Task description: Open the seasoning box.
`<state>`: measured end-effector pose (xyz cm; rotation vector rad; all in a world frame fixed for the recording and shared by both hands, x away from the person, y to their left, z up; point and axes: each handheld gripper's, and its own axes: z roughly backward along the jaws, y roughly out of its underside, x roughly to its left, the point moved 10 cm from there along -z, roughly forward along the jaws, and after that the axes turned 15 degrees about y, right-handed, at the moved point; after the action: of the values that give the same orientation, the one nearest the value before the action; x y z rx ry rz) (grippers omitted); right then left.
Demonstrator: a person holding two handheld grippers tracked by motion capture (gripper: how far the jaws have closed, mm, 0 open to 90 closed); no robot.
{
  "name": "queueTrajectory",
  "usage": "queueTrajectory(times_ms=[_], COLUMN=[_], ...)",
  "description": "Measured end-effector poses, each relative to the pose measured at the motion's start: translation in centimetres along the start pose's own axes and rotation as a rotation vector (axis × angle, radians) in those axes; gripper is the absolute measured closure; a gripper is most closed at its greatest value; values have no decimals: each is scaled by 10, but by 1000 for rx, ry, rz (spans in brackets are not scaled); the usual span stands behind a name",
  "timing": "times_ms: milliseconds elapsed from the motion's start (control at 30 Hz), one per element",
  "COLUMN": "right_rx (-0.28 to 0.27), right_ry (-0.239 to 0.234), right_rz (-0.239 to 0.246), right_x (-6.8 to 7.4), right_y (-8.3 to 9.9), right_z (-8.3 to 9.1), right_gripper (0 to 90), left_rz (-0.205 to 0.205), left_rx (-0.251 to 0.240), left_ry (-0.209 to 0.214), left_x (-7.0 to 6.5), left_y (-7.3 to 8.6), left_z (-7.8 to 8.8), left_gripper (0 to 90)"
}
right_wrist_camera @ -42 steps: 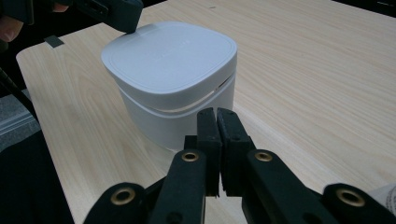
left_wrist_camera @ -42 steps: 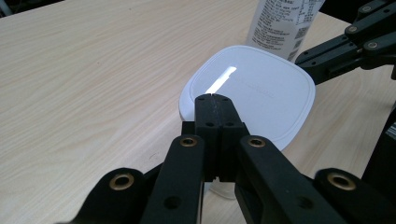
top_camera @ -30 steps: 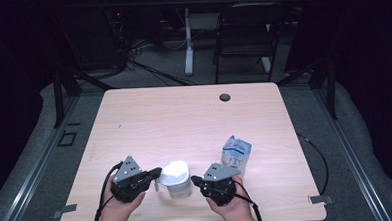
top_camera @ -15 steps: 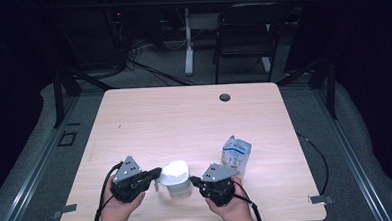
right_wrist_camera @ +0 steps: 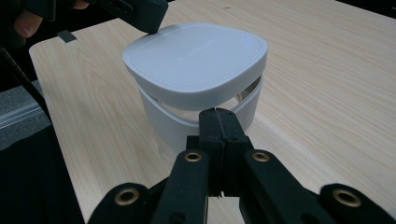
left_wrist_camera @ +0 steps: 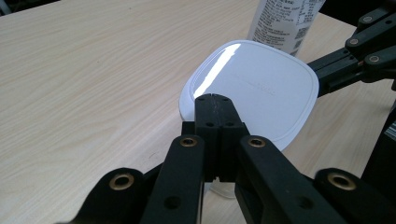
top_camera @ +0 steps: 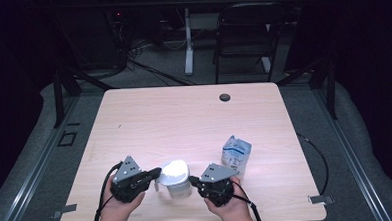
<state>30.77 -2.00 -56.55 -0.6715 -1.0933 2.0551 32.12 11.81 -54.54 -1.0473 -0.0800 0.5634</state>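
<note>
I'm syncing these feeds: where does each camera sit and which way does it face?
High view: above the near edge, facing forward and down on the table; hands, both grippers.
Left gripper view: on the left gripper, facing the container; shut jaws.
Right gripper view: on the right gripper, facing it oppositely; shut jaws.
All share the container.

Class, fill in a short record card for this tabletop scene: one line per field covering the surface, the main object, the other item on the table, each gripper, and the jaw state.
Surface: light wooden table
Main object: white container with a rounded square lid, near the table's front edge
Other item: white and blue carton, beyond the right gripper
Left gripper: jaws shut together, tips at the lid's edge
Right gripper: jaws shut together, tips close to the container's side; contact cannot be told
Held items: none between either gripper's jaws
</note>
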Motion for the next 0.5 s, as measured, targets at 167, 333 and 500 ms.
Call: queueTrajectory(times_ms=[167,333,500], right_rx=[-4,-5,-24], right_ry=[0,2,-1], right_rz=[-2,3,-7], right_x=[1,0,1], right_y=[-1,-2,-6], right_z=[1,2,2], right_gripper=[900,900,900], left_rz=[6,9,17], left_rx=[-9,-12,-19], left_ry=[-7,-14,-26], left_x=[2,4,6], left_y=[1,2,6], left_z=[2,7,10], left_gripper=[900,877,855])
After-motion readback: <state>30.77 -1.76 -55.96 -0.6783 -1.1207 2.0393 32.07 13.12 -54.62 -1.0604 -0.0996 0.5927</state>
